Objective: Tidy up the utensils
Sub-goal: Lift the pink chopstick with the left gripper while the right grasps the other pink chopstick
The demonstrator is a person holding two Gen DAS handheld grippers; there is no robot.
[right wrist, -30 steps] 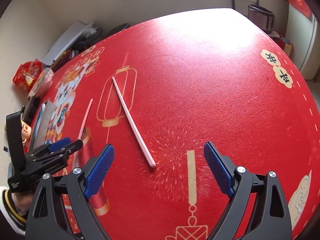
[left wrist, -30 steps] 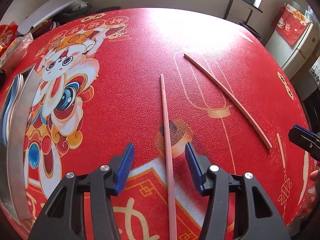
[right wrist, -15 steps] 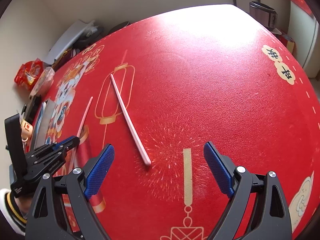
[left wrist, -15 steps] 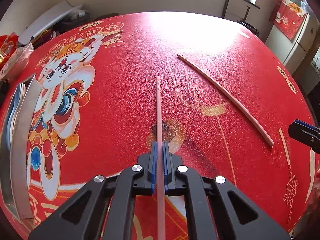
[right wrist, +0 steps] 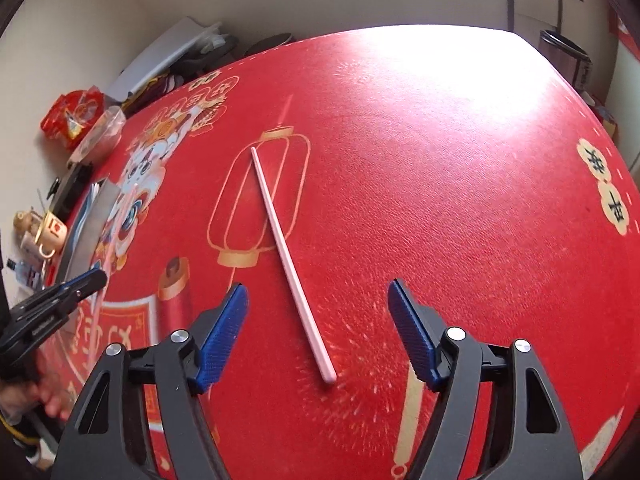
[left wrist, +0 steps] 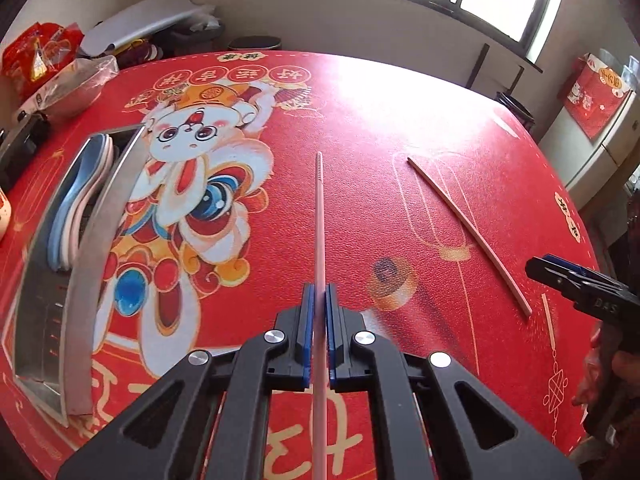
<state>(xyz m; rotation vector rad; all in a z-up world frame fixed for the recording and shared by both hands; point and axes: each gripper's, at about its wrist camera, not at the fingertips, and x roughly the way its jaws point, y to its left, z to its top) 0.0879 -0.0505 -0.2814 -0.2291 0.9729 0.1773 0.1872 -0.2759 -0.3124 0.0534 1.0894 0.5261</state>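
My left gripper [left wrist: 319, 294] is shut on a pink chopstick [left wrist: 319, 220] and holds it lifted above the red tablecloth, its tip pointing away. A second pink chopstick [left wrist: 468, 228] lies flat on the cloth to the right; in the right wrist view it [right wrist: 290, 264] lies just ahead of my right gripper [right wrist: 318, 300], which is open and empty above its near end. The left gripper [right wrist: 86, 280] also shows at the left edge of the right wrist view. A metal tray [left wrist: 102, 240] with blue and white spoons [left wrist: 78, 200] lies at the left.
Snack bags [left wrist: 36, 56], a plastic-wrapped bowl [left wrist: 76, 88] and a grey board [left wrist: 148, 20] sit at the table's far left. A mug [right wrist: 50, 232] and small items stand beside the tray. The right gripper [left wrist: 580, 288] shows at the right of the left wrist view.
My left gripper closed on the near chopstick and lifted it off the cloth. My right gripper moved closer to the other chopstick, still open.
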